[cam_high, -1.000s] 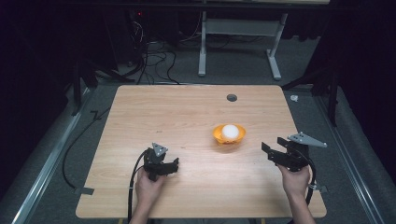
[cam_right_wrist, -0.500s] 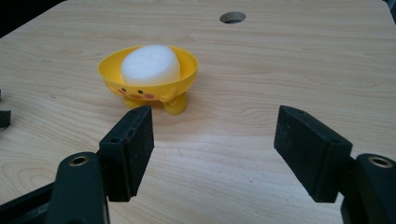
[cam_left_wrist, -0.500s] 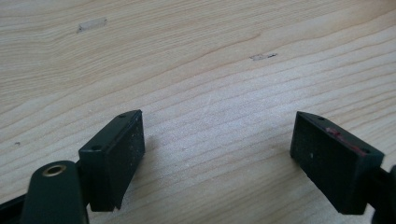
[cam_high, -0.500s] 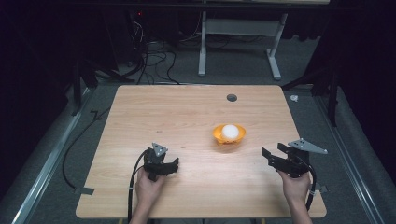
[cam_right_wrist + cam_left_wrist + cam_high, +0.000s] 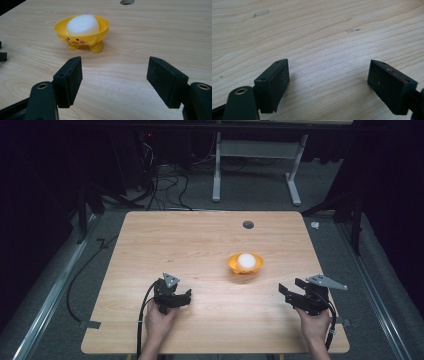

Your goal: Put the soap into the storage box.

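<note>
A small yellow duck-faced bowl (image 5: 244, 264) (image 5: 82, 32) stands on short feet right of the table's middle. A white rounded lump (image 5: 245, 260) (image 5: 82, 24) sits in it. My right gripper (image 5: 291, 294) (image 5: 115, 81) is held open near the table's right front, jaws wide apart and pointed at the bowl from a short way off, nothing between them. My left gripper (image 5: 184, 297) (image 5: 329, 83) is open near the left front, low over bare wood, its jaws empty.
The wooden table (image 5: 190, 245) has a round cable hole (image 5: 248, 224) (image 5: 127, 2) near its far edge. Small bits of tape (image 5: 261, 13) mark the wood ahead of the left gripper. Cables and a desk frame lie on the floor beyond the table.
The right gripper has drawn back toward the table's front edge and a little right. The left gripper, bowl and lump have stayed put.
</note>
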`<move>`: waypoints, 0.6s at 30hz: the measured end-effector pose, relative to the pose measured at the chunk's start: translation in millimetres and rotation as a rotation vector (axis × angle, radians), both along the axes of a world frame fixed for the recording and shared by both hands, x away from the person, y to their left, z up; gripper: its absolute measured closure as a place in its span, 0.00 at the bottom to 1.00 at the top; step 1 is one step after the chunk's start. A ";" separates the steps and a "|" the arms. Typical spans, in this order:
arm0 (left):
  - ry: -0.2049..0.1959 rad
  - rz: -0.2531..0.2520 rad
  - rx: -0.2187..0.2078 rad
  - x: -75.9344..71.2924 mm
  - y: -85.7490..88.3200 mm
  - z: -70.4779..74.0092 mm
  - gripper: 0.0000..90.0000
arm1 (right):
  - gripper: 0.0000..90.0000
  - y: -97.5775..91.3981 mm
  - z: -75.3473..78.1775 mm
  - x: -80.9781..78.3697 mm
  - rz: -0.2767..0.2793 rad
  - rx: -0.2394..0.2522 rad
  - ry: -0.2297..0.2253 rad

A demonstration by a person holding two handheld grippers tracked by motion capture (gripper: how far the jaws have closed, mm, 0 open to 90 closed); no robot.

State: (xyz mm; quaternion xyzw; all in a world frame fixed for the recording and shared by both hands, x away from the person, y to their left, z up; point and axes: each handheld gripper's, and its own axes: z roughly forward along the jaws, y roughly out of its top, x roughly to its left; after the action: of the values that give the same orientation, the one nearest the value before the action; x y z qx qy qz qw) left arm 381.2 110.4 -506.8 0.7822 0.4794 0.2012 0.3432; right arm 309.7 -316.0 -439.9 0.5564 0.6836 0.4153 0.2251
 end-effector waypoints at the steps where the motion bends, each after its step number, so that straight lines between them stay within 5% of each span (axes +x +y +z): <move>1: 0.000 0.000 0.000 0.0 0.0 0.0 0.20 | 0.33 0.6 -1.3 -0.1 0.005 0.001 0.001; 18: 0.000 0.001 0.000 0.0 -0.1 0.0 0.20 | 0.33 12.5 -19.0 0.2 0.028 0.011 0.034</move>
State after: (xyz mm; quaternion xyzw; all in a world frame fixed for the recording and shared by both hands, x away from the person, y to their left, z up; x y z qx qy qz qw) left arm 381.2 110.3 -506.8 0.7820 0.4797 0.2012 0.3434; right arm 309.9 -303.5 -458.9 0.5551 0.6927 0.4125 0.2046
